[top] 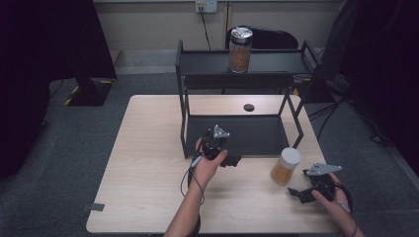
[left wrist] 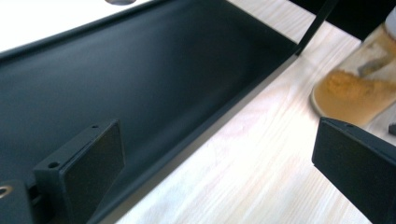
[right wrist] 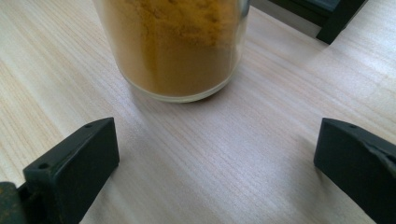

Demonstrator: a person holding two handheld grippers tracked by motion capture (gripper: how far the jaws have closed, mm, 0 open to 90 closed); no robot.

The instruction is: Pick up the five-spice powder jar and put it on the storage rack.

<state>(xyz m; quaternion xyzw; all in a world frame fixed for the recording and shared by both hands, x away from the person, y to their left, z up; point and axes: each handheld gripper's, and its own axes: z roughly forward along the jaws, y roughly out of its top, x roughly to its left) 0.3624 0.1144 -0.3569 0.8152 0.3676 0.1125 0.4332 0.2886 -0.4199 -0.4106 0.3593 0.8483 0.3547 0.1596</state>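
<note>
- A jar of orange-yellow powder [top: 286, 166] with a white lid stands upright on the light wooden counter [top: 148, 163], just off the front right corner of a black two-tier shelf rack [top: 237, 98].
- The right hand-held gripper [top: 296, 193] rests low over the counter near the jar, on the person's side of it. Its jaws are spread wide with nothing between them, and the jar [right wrist: 175, 46] stands beyond them, apart from both.
- The left hand-held gripper [top: 232, 161] sits at the front edge of the rack's lower tray [left wrist: 140, 74]. Its jaws are also wide apart and empty, one over the tray and the other over the bare counter [left wrist: 243, 158].
- In the left gripper view the powder jar [left wrist: 359, 88] shows at the right edge.
- A second jar [top: 240, 49], with a metal lid and brown contents, stands upright on the rack's top shelf.
- A small dark round spot [top: 249, 107] lies on the counter behind the rack.
</note>
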